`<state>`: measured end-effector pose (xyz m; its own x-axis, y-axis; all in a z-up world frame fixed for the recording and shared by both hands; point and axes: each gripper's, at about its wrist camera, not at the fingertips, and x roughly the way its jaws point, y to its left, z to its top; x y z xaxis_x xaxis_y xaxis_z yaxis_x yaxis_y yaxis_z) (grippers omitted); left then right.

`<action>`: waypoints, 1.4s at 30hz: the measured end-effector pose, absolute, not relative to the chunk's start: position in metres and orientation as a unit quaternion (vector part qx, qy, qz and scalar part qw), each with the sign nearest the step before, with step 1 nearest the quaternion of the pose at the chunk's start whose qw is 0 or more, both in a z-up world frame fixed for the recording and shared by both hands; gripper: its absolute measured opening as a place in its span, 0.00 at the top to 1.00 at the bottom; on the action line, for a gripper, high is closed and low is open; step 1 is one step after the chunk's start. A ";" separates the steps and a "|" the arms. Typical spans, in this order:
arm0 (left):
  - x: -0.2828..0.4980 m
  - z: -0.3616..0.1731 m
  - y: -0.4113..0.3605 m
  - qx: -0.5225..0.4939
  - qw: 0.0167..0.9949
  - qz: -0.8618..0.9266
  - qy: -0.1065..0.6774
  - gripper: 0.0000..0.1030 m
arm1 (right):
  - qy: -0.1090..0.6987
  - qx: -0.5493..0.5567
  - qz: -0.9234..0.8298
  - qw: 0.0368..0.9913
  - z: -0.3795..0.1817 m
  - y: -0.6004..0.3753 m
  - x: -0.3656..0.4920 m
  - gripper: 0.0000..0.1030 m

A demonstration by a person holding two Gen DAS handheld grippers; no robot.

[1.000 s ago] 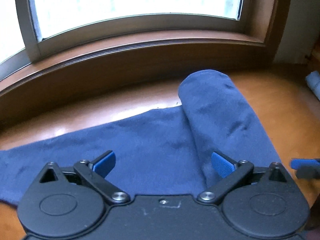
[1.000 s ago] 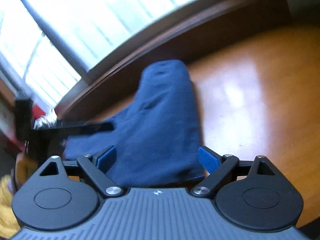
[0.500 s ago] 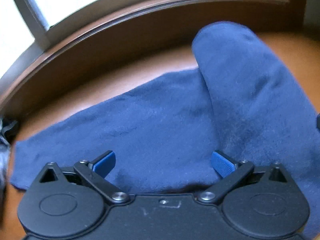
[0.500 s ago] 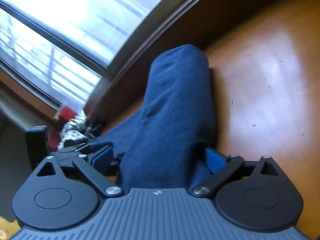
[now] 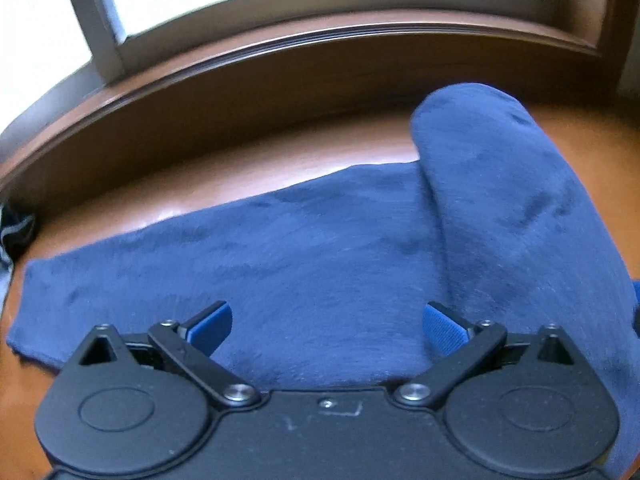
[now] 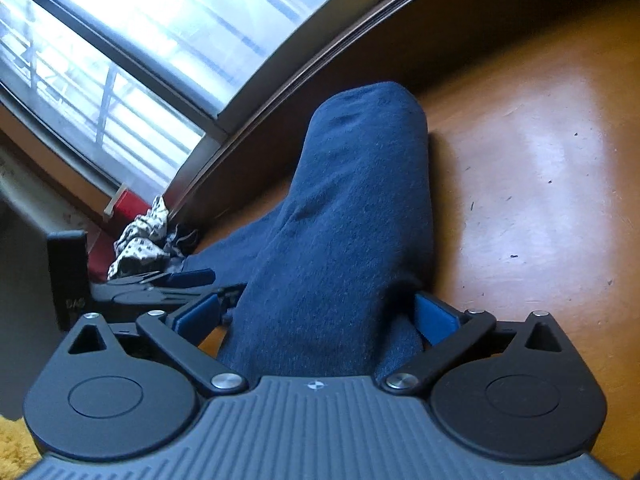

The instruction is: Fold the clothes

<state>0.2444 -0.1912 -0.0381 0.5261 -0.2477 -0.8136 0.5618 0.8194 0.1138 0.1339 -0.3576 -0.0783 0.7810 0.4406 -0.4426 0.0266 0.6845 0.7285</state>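
A dark blue fleece garment lies on an orange-brown wooden surface below a window. Its right part is folded into a thick roll that runs away from me. My left gripper is open, its blue pads low over the flat part at the near edge. In the right wrist view the roll runs between the open jaws of my right gripper, whose pads stand on either side of it. The left gripper shows at the left there.
A wooden window sill and window frame run along the back. A patterned cloth and a red object lie at the far left by the sill. Bare wood lies to the right of the roll.
Both grippers have come down and closer to the garment. The right gripper now straddles the near end of the roll. The left gripper shifted left along the flat part.
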 end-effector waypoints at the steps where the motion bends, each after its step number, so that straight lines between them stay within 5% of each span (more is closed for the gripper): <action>1: 0.245 -0.038 -0.191 0.181 0.854 -0.237 0.427 0.01 | 0.310 0.382 0.123 0.862 -0.079 -0.360 0.133 0.00; 13: 0.234 -0.016 -0.188 0.152 0.858 -0.253 0.422 0.01 | 0.310 0.399 0.121 0.854 -0.082 -0.369 0.141 0.00; 22: 0.218 0.003 -0.200 0.146 0.863 -0.272 0.401 0.01 | 0.236 0.567 0.099 0.783 -0.100 -0.423 0.137 0.00; 30: 0.214 -0.016 -0.232 0.208 0.863 -0.256 0.384 0.00 | 0.286 0.490 0.074 0.820 -0.087 -0.425 0.170 0.01; 34: 0.221 -0.018 -0.223 0.182 0.866 -0.243 0.397 0.00 | 0.324 0.436 0.125 0.830 -0.081 -0.395 0.190 0.01; 42: 0.238 -0.020 -0.167 0.064 0.853 -0.282 0.434 0.05 | 0.274 0.445 0.194 0.831 -0.050 -0.383 0.187 0.00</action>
